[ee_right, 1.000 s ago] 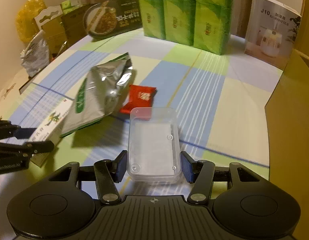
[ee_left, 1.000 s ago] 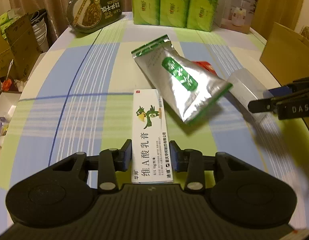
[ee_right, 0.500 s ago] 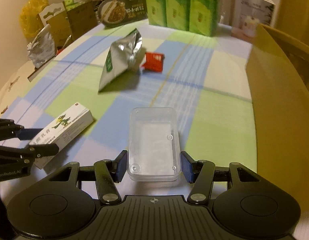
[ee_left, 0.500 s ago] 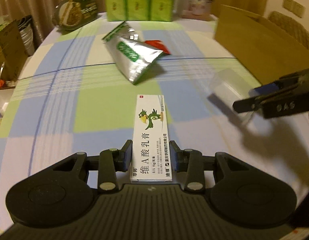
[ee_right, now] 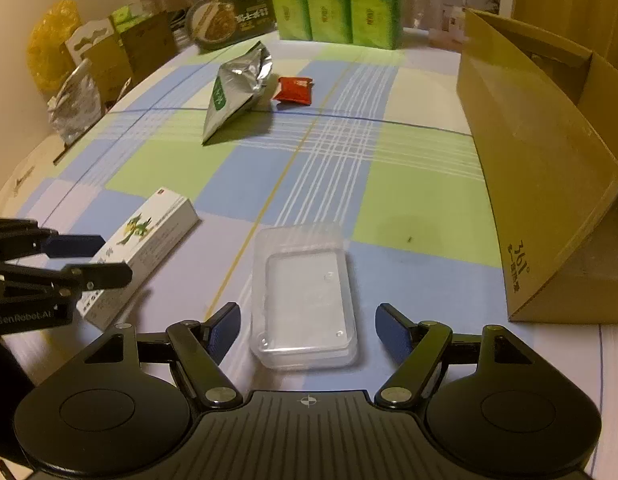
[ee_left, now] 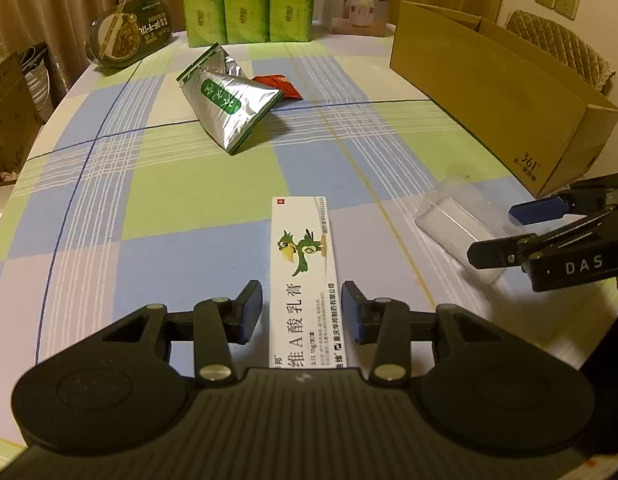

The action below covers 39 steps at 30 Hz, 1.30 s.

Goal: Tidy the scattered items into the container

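**A:** What is each gripper doing?

**B:** The left gripper (ee_left: pixel 302 307) has its fingers spread, with a thin gap on each side of the white box (ee_left: pixel 305 276) lying flat between them on the checked tablecloth (ee_left: pixel 197 184). Neither pad touches the box. The box points lengthwise away from the camera and shows a green bird and black lettering.

**A:** And the right one?

**B:** The right gripper (ee_right: pixel 307 330) is spread wider. The clear plastic tub (ee_right: pixel 305 296) sits between its fingers on the cloth, with a plain gap on both sides, so nothing is gripped there either.

**A:** Where do the two items lie relative to each other?

**B:** Near each other at the front of the table, the box to the left of the tub. From the left wrist camera the tub shows at the right, partly behind the right gripper's fingers.

**A:** What about the container?

**B:** A brown cardboard box (ee_right: pixel 549 184) stands on the right side of the table, just beside the tub but apart from it. Its top is open, and I cannot see what is inside.

**A:** Anything else scattered?

**B:** Farther back, a silver pouch (ee_left: pixel 225 104) with a green label lies on the cloth, and a small red packet (ee_right: pixel 293 89) sits right beside it, partly tucked under its edge in the left view. Green packs (ee_left: pixel 245 0) are stacked at the far edge, with a dark oval food tub (ee_left: pixel 129 32) to their left.
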Motion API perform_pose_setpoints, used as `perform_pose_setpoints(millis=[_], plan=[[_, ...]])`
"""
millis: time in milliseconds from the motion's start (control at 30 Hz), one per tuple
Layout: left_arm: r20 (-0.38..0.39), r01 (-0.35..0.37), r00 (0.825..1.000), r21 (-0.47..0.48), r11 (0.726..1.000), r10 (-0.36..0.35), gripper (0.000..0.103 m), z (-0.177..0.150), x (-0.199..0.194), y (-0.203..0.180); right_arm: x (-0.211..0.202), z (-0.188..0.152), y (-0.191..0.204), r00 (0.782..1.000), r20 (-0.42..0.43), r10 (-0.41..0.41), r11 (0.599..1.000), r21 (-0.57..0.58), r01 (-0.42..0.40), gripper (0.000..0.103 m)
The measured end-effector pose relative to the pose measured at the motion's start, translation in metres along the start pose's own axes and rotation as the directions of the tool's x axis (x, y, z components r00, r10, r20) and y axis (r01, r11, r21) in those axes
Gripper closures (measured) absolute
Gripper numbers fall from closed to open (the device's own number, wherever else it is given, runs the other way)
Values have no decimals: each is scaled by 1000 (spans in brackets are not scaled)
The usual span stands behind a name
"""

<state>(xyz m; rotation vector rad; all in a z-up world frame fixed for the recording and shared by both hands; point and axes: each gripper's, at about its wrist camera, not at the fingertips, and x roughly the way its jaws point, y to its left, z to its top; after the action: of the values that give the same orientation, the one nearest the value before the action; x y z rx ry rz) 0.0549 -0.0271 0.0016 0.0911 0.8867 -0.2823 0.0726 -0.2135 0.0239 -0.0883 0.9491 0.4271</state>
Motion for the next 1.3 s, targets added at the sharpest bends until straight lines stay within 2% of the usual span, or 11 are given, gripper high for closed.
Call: perform_pose_setpoints(millis=[267, 600, 633, 1300], plan=[[-22, 16, 1000, -12, 1000, -16, 65, 6, 15, 1, 4, 1, -2, 1000, 2, 23, 1000, 21, -23, 31], [-33, 1, 999, 20, 1000, -1, 66, 14, 31, -4, 9, 4, -3, 1000, -4, 26, 999, 27, -26, 31], [-32, -5, 999, 32, 999, 6, 70, 14, 31, -6, 9, 4, -3, 1000, -5, 24, 999, 25, -24, 31], [4, -4, 1000, 11, 1000, 4, 70, 16, 22, -1, 15, 5, 1, 1000, -9, 8, 1000, -11, -8, 31]])
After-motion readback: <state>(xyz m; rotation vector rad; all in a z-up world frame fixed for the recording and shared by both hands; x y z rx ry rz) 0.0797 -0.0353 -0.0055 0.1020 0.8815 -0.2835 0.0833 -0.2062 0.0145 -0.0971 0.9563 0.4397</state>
